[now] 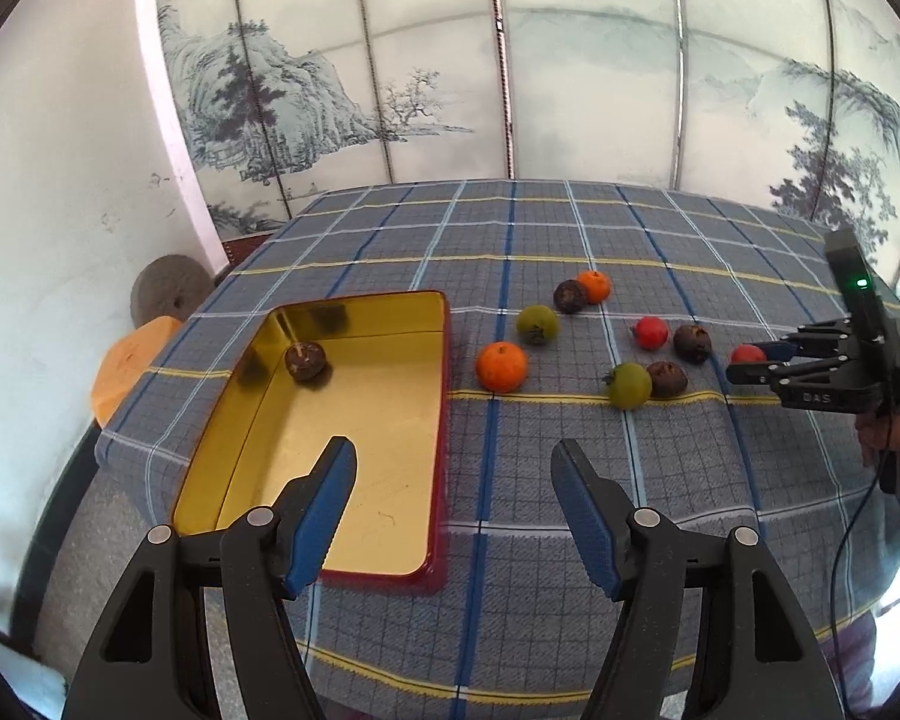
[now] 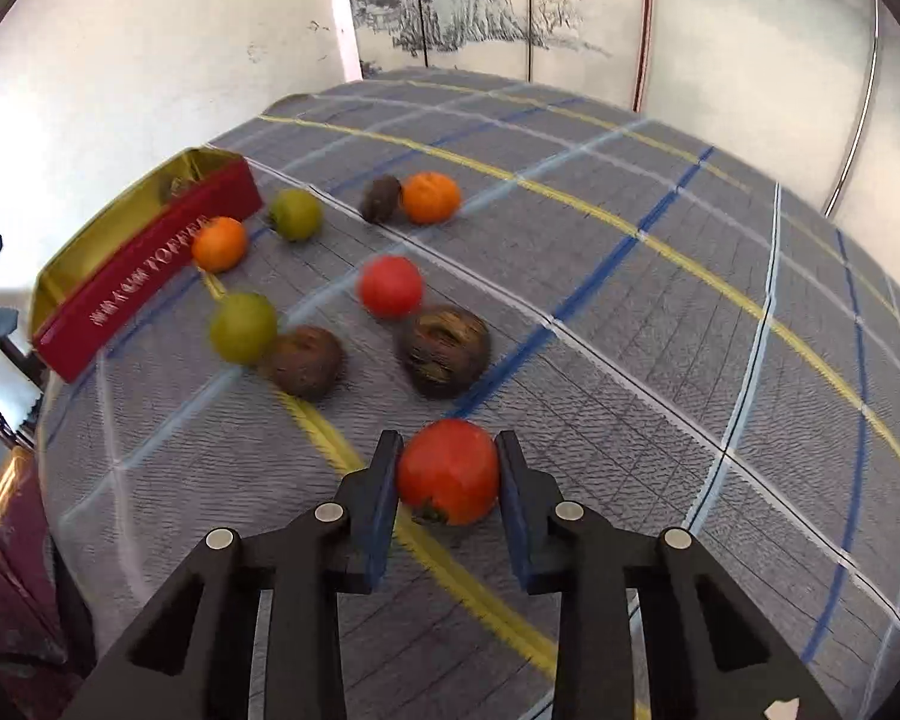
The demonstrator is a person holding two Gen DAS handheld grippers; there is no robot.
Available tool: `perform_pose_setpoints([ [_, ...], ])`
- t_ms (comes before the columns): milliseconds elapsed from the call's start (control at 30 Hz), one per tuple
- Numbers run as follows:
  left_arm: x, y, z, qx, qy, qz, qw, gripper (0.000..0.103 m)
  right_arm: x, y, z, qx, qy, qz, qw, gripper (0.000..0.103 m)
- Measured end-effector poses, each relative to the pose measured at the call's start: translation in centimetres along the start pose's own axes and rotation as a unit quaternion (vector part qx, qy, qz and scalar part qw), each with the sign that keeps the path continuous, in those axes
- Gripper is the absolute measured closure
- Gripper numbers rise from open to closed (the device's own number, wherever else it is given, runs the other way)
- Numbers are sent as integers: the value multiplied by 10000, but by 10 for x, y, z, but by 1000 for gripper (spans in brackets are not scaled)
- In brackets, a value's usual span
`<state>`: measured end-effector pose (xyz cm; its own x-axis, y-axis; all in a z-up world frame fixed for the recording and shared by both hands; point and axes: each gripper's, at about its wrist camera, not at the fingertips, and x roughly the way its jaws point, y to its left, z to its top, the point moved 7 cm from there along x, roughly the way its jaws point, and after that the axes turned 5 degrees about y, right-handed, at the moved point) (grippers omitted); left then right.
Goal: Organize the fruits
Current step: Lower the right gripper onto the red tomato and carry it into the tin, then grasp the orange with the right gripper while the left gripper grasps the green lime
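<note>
right tool (image 2: 448,474) clenched on red fruit (image 2: 448,471), left tool (image 1: 453,504) released & empty nr tin (image 1: 342,567)

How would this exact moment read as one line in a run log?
right gripper: shut on red fruit | left gripper: open, empty | tin: one brown fruit inside

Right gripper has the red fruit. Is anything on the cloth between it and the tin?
Yes. The right gripper, shut on the red fruit, faces loose fruit on the way to the tin: two brown fruits ahead, a green fruit, and an orange beside the tin's wall.
</note>
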<state>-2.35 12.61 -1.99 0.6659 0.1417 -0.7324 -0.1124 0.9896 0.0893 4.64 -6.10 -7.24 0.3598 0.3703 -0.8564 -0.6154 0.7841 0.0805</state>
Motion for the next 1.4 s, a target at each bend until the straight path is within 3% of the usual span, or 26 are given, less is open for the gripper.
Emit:
perform_pose_setpoints([
  [133,-3,16,-9,-291,-28,56,9996,34,-37,54,33,-362,-453,571,9967,75],
  [267,-6,35,-17,-621,-38,164,9979,33,-50,127,84,-894,-659,1360,9845,74],
  [433,-11,48,-36,-889,40,308,9956,25,-4,218,132,-1517,-365,1883,9696,73],
  [500,-13,48,-43,-839,77,362,9958,23,17,237,142,-1515,-170,2048,9669,73],
  [667,-16,52,-52,-801,114,376,9960,21,68,269,150,-1717,262,1871,9669,73],
  [933,-12,57,-59,-842,225,358,9955,18,103,279,158,-1527,468,1736,9718,72],
  [1067,-9,52,-61,-822,334,333,9955,16,86,273,168,-1349,61,1889,9727,44],
  [1167,-8,52,-63,-833,368,278,9955,14,57,250,166,-1252,-333,1991,9714,43],
  [1233,-7,51,-63,-851,362,224,9955,10,44,225,151,-1413,-415,1725,9739,43],
  [1400,-3,44,-64,-928,356,-191,9949,8,50,163,122,-1738,112,1104,9785,43],
])
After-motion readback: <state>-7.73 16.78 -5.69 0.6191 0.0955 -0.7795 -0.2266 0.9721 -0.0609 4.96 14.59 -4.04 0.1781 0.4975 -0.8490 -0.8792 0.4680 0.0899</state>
